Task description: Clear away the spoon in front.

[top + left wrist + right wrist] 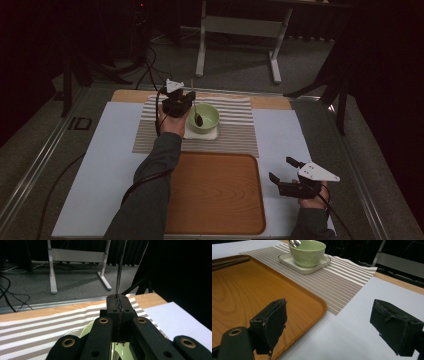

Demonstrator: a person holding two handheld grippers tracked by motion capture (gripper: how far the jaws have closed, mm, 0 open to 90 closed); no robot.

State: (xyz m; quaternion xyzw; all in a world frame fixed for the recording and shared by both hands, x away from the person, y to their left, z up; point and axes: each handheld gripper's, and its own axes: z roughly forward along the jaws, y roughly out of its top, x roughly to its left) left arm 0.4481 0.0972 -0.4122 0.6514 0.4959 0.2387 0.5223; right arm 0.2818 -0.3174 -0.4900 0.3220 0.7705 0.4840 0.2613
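Note:
A pale green bowl (pixel 206 117) stands on a small white square plate (pixel 212 134) on a striped placemat (pixel 235 130). A thin-handled metal spoon (pixel 198 120) has its head inside the bowl. My left gripper (pixel 187 97) is shut on the spoon's handle (pixel 120 272), which rises upright between the closed jaws; my left gripper (pixel 119 305) sits above the bowl's rim (pixel 85 332). My right gripper (pixel 280 168) is open and holds nothing, just right of the wooden tray (pixel 215 192). In the right gripper view my right gripper (pixel 332 325) hangs over the white table, facing the bowl (pixel 308 252).
The wooden tray (pixel 249 290) lies bare in front of the placemat (pixel 337 282). A white sheet (pixel 105 165) covers the table around them. Beyond the table's far edge stands a desk frame with white legs (pixel 202 45), with cables on the grey floor (pixel 150 60).

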